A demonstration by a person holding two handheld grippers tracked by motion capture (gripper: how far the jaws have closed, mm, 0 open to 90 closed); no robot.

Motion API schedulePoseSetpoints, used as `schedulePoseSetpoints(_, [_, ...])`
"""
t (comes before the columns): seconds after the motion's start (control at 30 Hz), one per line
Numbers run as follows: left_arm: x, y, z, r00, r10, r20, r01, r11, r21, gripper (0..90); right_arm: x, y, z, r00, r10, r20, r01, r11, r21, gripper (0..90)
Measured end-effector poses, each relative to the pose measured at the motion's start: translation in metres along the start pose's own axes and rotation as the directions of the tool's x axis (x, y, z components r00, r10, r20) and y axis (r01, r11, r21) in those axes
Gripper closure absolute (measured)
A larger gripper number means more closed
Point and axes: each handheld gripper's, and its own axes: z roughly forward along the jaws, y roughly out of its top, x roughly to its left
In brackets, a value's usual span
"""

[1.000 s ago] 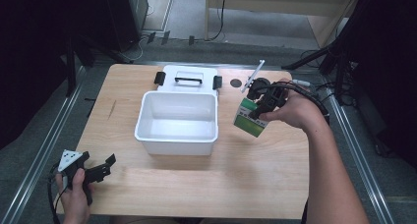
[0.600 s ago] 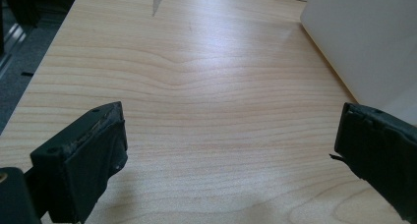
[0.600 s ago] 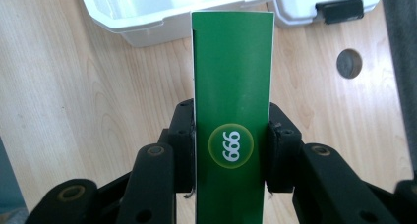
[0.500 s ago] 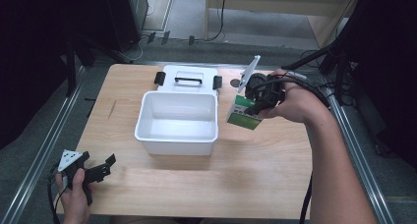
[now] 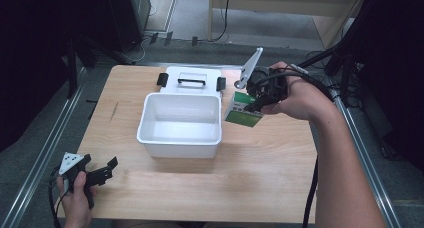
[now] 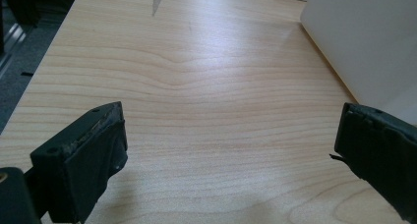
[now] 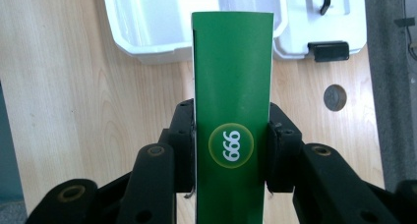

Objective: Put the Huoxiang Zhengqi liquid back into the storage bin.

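High view: the right gripper (image 5: 260, 97) holds a green box (image 5: 243, 112) above the table (image 5: 260, 173), just right of the white bin (image 5: 181, 124); the lid (image 5: 190, 80) lies behind the bin. The left gripper (image 5: 102, 172) rests at the table's near left corner.

Left gripper view: jaws stand wide apart over bare wood, the bin (image 6: 364, 42) at right.

Right gripper view: jaws are clamped on the box (image 7: 232, 111); a coin (image 7: 335, 97) lies on the table.
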Motion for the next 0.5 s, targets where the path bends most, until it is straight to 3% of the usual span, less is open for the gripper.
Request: schedulePoseSetpoints(0.5, [0.0,0.0,0.0,1.0,-0.002,0.001,0.002,1.0,0.001,0.3,-0.002,0.032,-0.018,0.9994,-0.035,0.004,0.035,0.999,-0.004,64.9])
